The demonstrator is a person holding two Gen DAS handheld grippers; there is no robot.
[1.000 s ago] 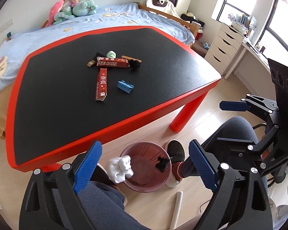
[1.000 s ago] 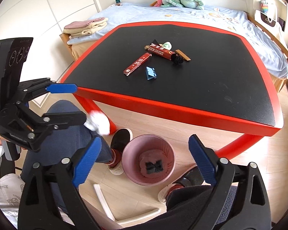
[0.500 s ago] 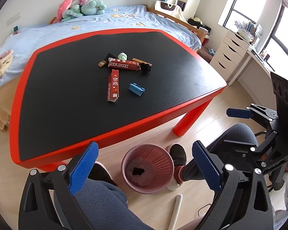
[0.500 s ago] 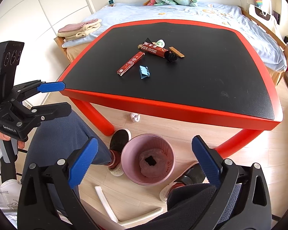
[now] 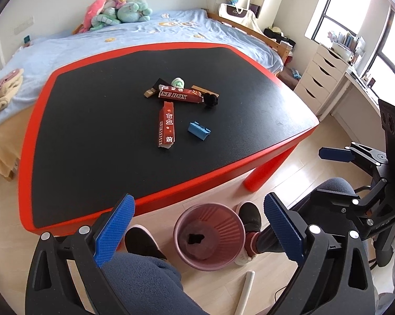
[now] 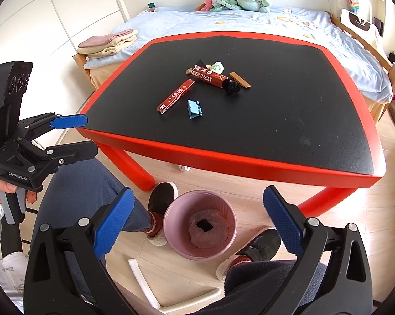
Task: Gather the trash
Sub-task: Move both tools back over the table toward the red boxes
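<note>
Both grippers empty, jaws spread wide: left gripper [image 5: 197, 225], right gripper [image 6: 197, 218], over the pink bin [image 6: 200, 225] on the floor. Remaining trash, red cartons [image 5: 166, 124], blue clip [image 5: 198, 130], black wad [image 5: 210, 99], sits mid-table [image 5: 92, 183]. Risk: long cartons pivot if pinched off-centre and miss the bin.

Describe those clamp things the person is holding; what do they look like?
Both are matte black angular frames with silver screws. Each left gripper and right gripper finger carries a ridged blue pad. The left one has grey trigger parts, white "GenRobot.AI" lettering and a black upright block with round lenses.
</note>
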